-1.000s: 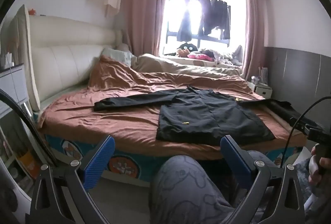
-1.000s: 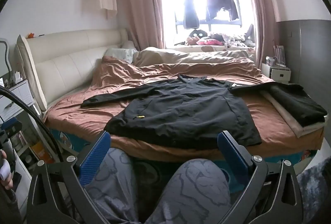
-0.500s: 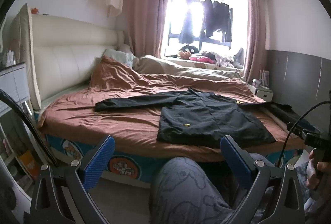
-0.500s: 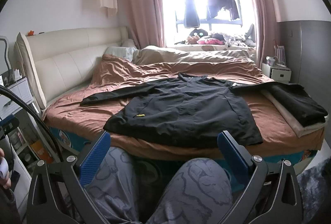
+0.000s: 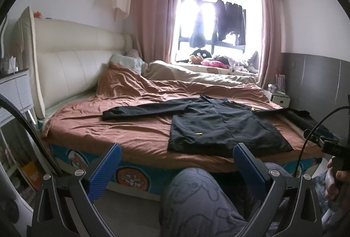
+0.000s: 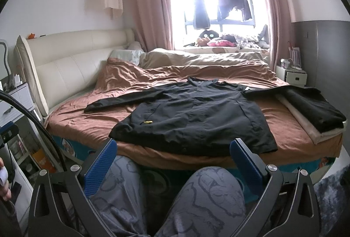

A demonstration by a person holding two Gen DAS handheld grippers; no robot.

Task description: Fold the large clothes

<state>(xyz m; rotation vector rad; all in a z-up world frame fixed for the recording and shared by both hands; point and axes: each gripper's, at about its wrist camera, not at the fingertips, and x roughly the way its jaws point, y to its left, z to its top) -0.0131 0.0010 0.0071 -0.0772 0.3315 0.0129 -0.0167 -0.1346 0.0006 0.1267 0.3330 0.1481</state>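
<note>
A large black jacket (image 5: pixel 221 125) lies spread flat on the brown bed cover (image 5: pixel 122 127), sleeves stretched out left and right, hem toward me. It also shows in the right wrist view (image 6: pixel 196 116), with a small yellow zip pull (image 6: pixel 147 121) on its front. My left gripper (image 5: pixel 177 169) is open and empty, held in front of the bed above a knee. My right gripper (image 6: pixel 172 162) is open and empty, short of the jacket's hem.
Folded dark clothes on a pale pad (image 6: pixel 315 110) lie at the bed's right edge. A cream headboard (image 6: pixel 65 64) is at left, a white nightstand (image 6: pixel 292 75) at far right, shelves (image 5: pixel 15 105) at left. The person's patterned grey trouser knees (image 6: pixel 210 197) fill the foreground.
Both grippers have risen and tilted slightly, so the bed and jacket sit lower in view. The jaws have stayed open.
</note>
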